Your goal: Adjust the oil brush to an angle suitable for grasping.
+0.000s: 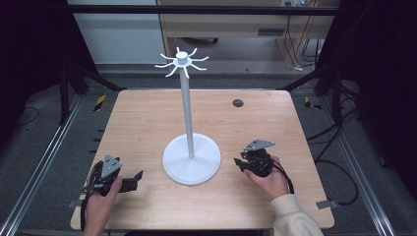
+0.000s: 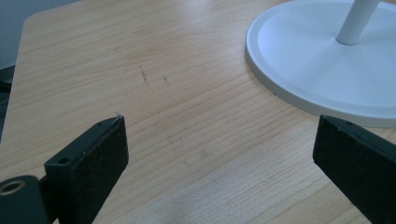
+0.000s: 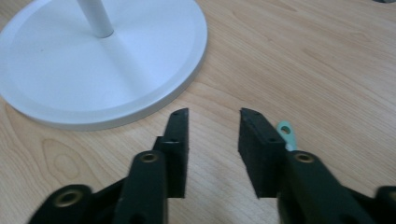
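A white stand (image 1: 187, 113) rises from a round white base (image 1: 192, 160) in the middle of the wooden table (image 1: 147, 118), with several curved hooks (image 1: 182, 61) around its top. My left gripper (image 1: 134, 178) lies low at the table's front left, pointing right toward the base. In the left gripper view the left gripper (image 2: 219, 135) is open wide over bare wood, with the base (image 2: 317, 60) just ahead. My right gripper (image 1: 239, 162) sits right of the base, pointing left. Its jaws (image 3: 214, 114) stand apart with nothing between them. A small pale green loop (image 3: 286, 133) peeks from behind the right jaw.
A small dark round plug (image 1: 238, 103) sits in the tabletop at the back right. Black frame bars and cables run along both sides of the table. A desk stands beyond the far edge.
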Available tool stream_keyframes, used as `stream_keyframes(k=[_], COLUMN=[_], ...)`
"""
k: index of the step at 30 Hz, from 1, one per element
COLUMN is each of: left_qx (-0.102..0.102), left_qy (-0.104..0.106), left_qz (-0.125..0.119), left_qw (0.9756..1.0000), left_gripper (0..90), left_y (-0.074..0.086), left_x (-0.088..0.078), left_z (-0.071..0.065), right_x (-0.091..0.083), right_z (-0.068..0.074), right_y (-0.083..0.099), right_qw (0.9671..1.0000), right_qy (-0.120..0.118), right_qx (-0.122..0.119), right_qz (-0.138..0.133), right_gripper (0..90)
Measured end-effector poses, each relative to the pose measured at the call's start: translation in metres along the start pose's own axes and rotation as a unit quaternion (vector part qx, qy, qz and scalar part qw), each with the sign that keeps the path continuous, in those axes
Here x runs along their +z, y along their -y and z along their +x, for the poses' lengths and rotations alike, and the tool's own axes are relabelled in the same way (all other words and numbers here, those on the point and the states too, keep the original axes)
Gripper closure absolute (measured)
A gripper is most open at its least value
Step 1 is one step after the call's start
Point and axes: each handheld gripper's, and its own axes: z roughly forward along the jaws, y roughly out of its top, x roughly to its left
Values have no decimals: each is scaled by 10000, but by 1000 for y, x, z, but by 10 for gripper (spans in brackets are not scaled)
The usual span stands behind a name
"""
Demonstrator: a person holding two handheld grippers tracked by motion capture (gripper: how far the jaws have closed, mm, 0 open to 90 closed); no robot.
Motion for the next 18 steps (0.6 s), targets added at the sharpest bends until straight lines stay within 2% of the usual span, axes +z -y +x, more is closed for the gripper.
stream_keyframes(k=[2,6,8,13,18], left_qx=[9,3,3,1,-10], left_qy=[-17,-20,-21,-19,-5], left_qz=[25,36,39,44,60], left_qw=[10000,10000,10000,10000,10000], left_gripper=[30,30,30,30,31], left_y=[0,0,1,1,1], left_x=[1,1,0,0,1], left_z=[0,-1,-1,-1,-1], right_x=[2,3,4,7,13], right_z=[1,-1,-4,-8,-17], right_y=[0,3,5,8,12], right_qw=[9999,9997,9995,9988,9972], right_qy=[14,16,-12,107,247], right_qx=[-88,-94,-46,33,210], right_qz=[73,221,312,479,666], right_gripper=[767,890,900,900,900])
